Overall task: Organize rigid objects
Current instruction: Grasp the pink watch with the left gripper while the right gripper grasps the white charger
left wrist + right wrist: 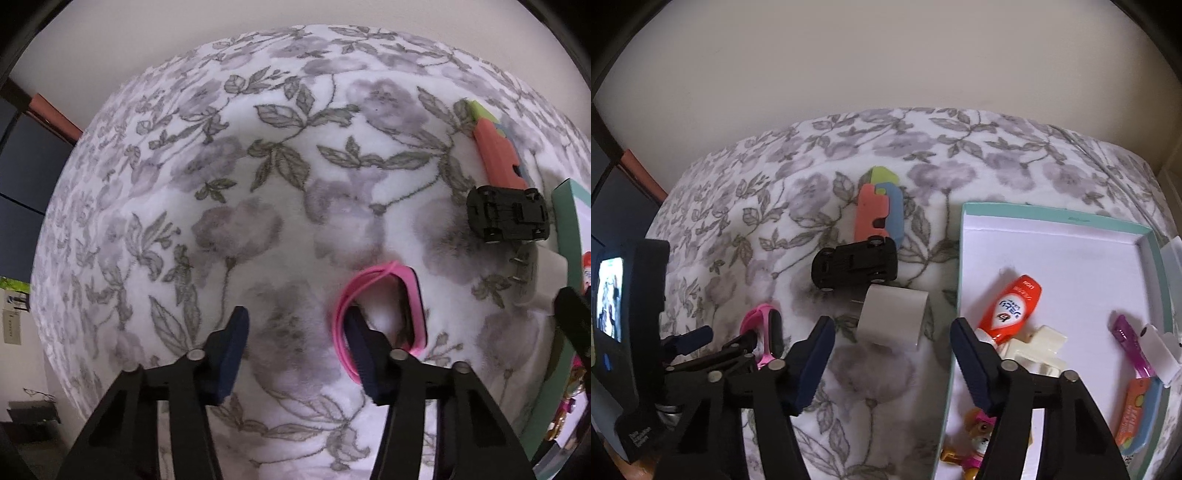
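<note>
Two grippers are held spread: left gripper (295, 354) straddling the pink band (380, 314), right gripper (892, 363) aimed at the white block (892, 317) at twelve o'clock, seemingly for boxing.

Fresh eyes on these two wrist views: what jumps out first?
The teal-rimmed box on the right, already holding an orange tube and other small items. Left of it on the floral blanket lie a black toy car, a white charger block and an orange-blue foam piece. The open left hand-held gripper has one finger through a pink band; the right hand-held gripper hangs open.
</note>
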### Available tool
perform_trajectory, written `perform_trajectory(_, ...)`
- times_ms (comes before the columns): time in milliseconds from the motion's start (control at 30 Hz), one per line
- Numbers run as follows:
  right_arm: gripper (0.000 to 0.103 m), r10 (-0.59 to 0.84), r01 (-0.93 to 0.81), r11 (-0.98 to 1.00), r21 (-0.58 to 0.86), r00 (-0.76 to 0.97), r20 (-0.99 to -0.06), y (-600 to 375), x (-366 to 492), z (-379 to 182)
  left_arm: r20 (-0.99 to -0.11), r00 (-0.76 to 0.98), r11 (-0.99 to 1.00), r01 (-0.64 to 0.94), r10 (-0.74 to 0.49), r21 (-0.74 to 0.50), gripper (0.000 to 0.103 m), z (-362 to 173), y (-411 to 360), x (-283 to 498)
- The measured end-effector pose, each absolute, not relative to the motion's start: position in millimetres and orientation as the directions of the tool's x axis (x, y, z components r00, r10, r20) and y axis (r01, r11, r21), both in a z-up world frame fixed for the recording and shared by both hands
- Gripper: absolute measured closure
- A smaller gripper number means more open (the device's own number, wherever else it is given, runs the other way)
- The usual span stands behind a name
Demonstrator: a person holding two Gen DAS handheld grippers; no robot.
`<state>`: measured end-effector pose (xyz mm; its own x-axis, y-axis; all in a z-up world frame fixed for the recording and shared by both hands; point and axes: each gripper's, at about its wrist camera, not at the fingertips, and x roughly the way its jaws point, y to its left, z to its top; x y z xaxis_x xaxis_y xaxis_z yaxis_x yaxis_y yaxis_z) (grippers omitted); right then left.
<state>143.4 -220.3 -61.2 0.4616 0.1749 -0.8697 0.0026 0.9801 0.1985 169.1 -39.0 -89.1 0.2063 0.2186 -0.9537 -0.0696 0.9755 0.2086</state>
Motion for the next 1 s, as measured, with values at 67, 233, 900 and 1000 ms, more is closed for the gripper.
perform_trajectory(67,0.039,0.175,-0.001,0.981,0.196,0.456,-0.872,-218,144,-64,-0.955,0.206,0.977,-0.063,0.211,0.203,0.056,-89,-39,170)
perform_trajectory(233,0.042,0.169,-0.007,0.983,0.185,0.442,-0.881,-213,148,-73,-0.956,0.206,0.978,-0.059,0.207,0.199,0.060,-89,-42,169)
perform_trajectory(900,0.047,0.144,0.007,0.986,0.164,0.446,-0.884,-201,161,-92,-0.951,0.229,0.978,-0.023,0.207,0.207,0.073,-91,-49,172)
perform_trajectory(1000,0.044,0.142,0.006,0.987,0.162,0.448,-0.883,-199,162,-93,-0.951,0.233,0.979,-0.024,0.204,0.204,0.073,-90,-49,172)
